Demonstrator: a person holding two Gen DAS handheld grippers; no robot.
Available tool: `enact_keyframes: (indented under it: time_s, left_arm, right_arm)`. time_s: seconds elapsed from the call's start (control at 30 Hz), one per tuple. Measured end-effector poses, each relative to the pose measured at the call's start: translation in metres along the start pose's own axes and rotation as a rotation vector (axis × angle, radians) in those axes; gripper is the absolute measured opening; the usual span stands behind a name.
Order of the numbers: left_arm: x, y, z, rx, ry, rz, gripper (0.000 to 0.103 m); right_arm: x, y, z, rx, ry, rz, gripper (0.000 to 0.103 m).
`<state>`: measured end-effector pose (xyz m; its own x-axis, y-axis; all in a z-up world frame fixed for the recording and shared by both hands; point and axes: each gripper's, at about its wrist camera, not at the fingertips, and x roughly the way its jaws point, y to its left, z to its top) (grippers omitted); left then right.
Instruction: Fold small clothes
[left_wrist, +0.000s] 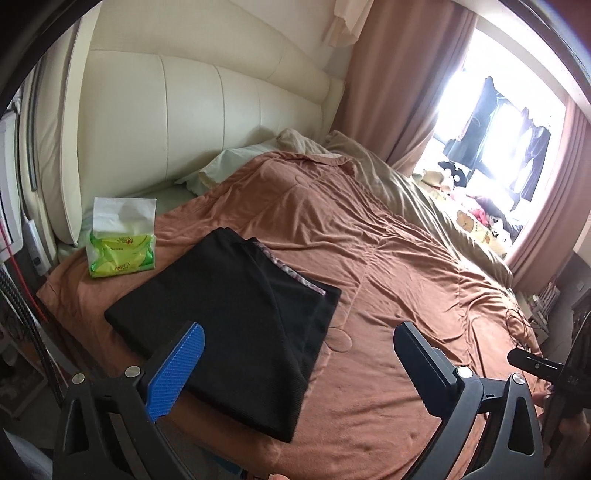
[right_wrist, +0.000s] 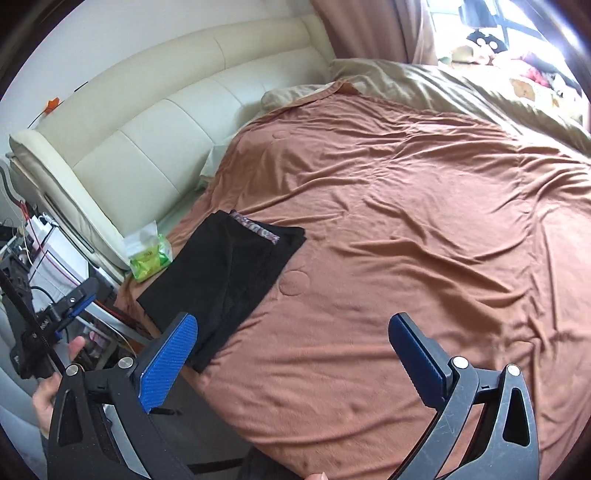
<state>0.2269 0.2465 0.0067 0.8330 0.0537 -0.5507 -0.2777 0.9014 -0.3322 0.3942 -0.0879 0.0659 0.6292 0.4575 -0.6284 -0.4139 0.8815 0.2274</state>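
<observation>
Blue-padded fingers of the left gripper stood wide apart nearest the lens, holding nothing, with the left pad overlapping the near edge of the folded black garment in that view; whether it touched the cloth could not be told. That garment lay flat on the brown bedspread near the bed's left side, folded into a rough rectangle, with a strip of patterned purplish trim showing along its upper fold. Just beyond it, close to the cream padded headboard, sat a green pack of tissues with a white sheet sticking up. The right gripper was likewise spread wide and empty, hanging above the bedspread to the right of the garment, its left pad over the garment's near corner. A hand gripped the other tool at the left edge of the right wrist view. Pinkish curtains hung beside a bright window beyond a beige blanket.
</observation>
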Motion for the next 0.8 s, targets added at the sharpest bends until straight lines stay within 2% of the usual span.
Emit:
enact_keyframes:
  time_s: [0.47, 0.8]
  left_arm:
    - [-0.082, -0.091, -0.067, 0.112, -0.012, -0.048, 0.103]
    - [-0.131, -0.128, -0.109, 0.186, -0.069, -0.048, 0.103]
  right_arm:
    - [-0.152, -0.024, -0.087, -0.014, -0.124, -0.036, 0.103]
    - [-0.212, -0.019, -0.156, -0.077, -0.215, -0.07, 0.103]
